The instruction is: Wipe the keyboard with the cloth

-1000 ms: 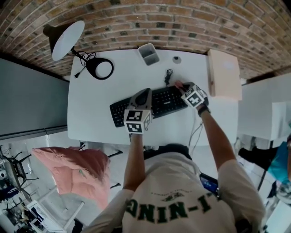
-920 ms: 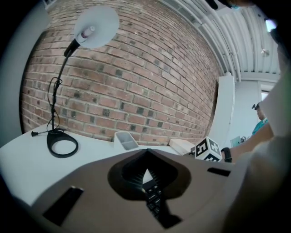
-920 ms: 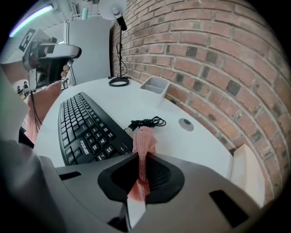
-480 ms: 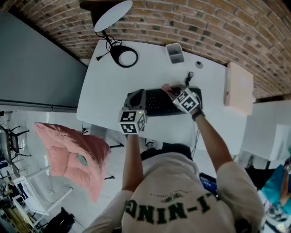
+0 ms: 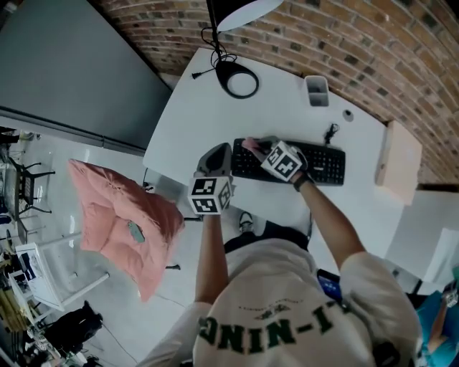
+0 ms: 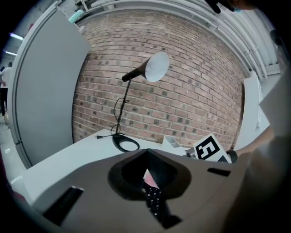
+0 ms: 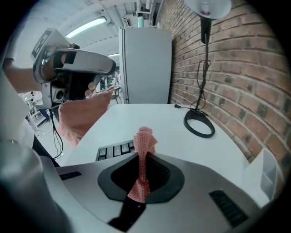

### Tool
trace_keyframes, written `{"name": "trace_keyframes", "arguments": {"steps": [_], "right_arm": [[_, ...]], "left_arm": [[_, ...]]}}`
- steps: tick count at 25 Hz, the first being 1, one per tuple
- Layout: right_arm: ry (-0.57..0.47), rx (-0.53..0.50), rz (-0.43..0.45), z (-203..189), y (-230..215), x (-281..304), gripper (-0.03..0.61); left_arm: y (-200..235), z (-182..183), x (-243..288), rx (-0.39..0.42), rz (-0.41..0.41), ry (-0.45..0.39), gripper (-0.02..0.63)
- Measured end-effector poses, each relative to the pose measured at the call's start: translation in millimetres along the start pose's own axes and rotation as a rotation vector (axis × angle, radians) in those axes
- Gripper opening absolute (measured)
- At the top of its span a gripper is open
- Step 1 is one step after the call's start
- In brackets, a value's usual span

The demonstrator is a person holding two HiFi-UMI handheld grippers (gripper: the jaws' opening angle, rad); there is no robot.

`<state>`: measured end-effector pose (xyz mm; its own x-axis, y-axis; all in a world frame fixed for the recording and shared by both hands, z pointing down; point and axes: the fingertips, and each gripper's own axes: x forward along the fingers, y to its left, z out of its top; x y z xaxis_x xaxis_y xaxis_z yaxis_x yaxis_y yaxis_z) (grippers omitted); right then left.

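A black keyboard (image 5: 319, 163) lies on the white desk (image 5: 193, 122). My right gripper (image 5: 259, 149) is over its left part, shut on a pink cloth (image 5: 249, 145). In the right gripper view the cloth (image 7: 144, 141) stands up out of the closed jaws of the right gripper (image 7: 142, 157), with keyboard keys (image 7: 113, 149) just beyond. My left gripper (image 5: 217, 156) sits at the keyboard's left end, shut, nothing in it. In the left gripper view the left gripper (image 6: 147, 152) shows keys (image 6: 152, 200) and a bit of the cloth (image 6: 148, 176) under its jaws.
A desk lamp (image 5: 247, 10) with a ring base (image 5: 240, 80) stands at the desk's back left. A grey holder (image 5: 316, 90), a small round object (image 5: 348, 114) and a beige box (image 5: 399, 163) are at the back right. A pink cushion (image 5: 122, 222) sits left of the desk.
My right gripper has carried the cloth leftward along the keyboard, from its right end to its left part. The left gripper stays at the left end. The head view has swung.
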<state>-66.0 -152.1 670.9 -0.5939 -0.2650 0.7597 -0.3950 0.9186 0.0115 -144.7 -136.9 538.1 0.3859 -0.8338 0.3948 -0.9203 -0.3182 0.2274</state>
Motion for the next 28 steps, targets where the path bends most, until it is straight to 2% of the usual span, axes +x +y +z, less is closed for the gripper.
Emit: {"name": "trace_keyframes", "arguments": {"steps": [8,15,21,24,28], "right_arm": [[0.019,-0.102,0.097,30.7,28.3,35.5,0.021],[0.121,-0.229,0.127,21.2,42.8,53.0,0.021],[0.149,-0.278,0.128,18.2,41.5,52.5,0.021],[0.138,-0.27,0.166,17.4,47.8,49.1,0.021],[0.138,-0.248,0.167,10.1,45.6,43.8,0.021]], "left_arm": [[30.8,-7.2,-23.3,-0.021,0.066,-0.007,0.002],[44.3,-7.6,-32.5,-0.032,0.089,-0.015,0.002],[41.0,-10.5,-27.0,-0.035,0.077,-0.004,0.002],[34.1,-9.2,-22.8,-0.028,0.064,-0.001,0.002],[24.9,-11.8,-17.6,-0.022,0.045,0.01,0.002]]}}
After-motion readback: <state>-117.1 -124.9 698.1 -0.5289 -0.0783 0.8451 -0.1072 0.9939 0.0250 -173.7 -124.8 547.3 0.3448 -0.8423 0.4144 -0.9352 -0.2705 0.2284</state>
